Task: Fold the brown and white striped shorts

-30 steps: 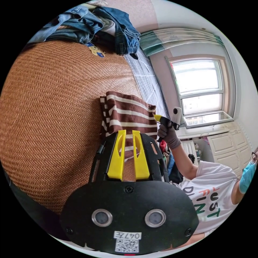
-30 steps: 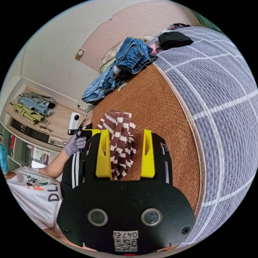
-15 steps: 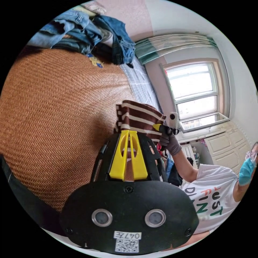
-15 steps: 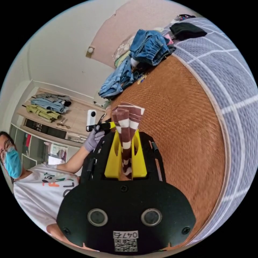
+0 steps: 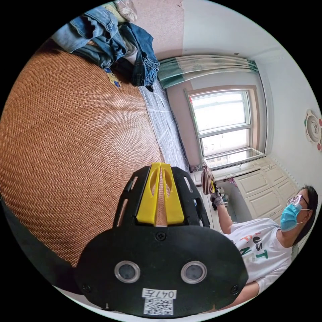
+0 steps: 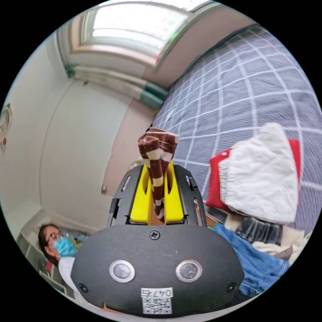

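Gone from the left gripper (image 5: 161, 166) since half a second ago: striped shorts (image 6: 157, 152), now carried off the woven mat (image 5: 73, 134). Jaws together on nothing over bare mat (denim pile (image 5: 114, 40) at its far edge). Clamped in the right gripper (image 6: 157, 167), folded bundle standing lengthwise beyond the jaws, above the checked bedspread (image 6: 241, 94), beside stacked clothes (image 6: 261, 177).

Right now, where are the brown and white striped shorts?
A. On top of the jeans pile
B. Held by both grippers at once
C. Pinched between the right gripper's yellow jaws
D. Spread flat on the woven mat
C. In the right gripper view, the striped shorts stand bunched between the closed yellow jaws of the right gripper, while the left gripper is shut with nothing in it above the woven mat.
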{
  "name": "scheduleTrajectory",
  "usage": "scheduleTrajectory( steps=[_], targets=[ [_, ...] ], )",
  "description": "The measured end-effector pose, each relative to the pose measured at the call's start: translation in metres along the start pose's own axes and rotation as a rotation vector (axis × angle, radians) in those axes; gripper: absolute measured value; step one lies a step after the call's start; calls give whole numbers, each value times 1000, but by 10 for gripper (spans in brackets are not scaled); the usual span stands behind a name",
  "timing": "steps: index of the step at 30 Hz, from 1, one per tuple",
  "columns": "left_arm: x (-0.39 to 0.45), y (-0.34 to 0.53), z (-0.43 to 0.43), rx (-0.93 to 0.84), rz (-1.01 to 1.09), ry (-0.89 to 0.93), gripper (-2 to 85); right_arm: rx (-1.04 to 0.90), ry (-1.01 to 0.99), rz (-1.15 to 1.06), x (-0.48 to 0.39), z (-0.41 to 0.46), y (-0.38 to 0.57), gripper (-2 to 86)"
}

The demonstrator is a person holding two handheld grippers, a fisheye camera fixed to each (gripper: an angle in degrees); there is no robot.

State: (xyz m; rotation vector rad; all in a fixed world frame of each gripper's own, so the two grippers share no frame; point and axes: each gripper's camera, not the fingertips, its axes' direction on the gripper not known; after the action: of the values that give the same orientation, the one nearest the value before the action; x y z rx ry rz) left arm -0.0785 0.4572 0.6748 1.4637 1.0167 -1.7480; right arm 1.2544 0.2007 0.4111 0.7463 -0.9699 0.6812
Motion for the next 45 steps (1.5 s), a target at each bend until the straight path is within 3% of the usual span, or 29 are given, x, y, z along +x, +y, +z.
scheduleTrajectory(
  steps=[5, 8, 13, 18, 23, 28, 30, 32, 37, 40, 45],
  targets=[
    [-10, 16, -20, 38, -17, 4, -10, 167, 197, 368, 115, -64, 32, 20],
    [-15, 20, -28, 36, -27, -7, -10, 205, 286, 466, 146, -76, 46, 26],
    [-27, 24, -38, 44, -42, 14, -10, 162, 290, 402, 132, -95, 31, 24],
    [-34, 28, -48, 40, -42, 21, -10, 176, 101, 302, 108, -114, 14, 22],
    [-37, 35, -66, 49, -32, 44, -10, 117, 424, 476, 109, -117, 17, 75],
    [-41, 42, -88, 91, -31, 77, -10, 248, 534, 401, 46, -139, -3, 91],
    [-44, 44, -94, 99, -42, 93, -10, 187, 613, 249, 6, -134, -25, 81],
    [-45, 45, -99, 96, -46, 99, -10, -30, 656, 17, -39, -101, -54, 75],
    [-40, 50, -111, 74, -36, 90, -10, -353, 849, -219, -77, -15, -71, 83],
    [-37, 53, -124, 97, -33, 98, -10, -493, 1015, -265, -65, 36, -65, 78],
    [-24, 56, -143, 135, 5, 80, -10, -536, 1020, -211, -65, 85, -74, 76]
  ],
)
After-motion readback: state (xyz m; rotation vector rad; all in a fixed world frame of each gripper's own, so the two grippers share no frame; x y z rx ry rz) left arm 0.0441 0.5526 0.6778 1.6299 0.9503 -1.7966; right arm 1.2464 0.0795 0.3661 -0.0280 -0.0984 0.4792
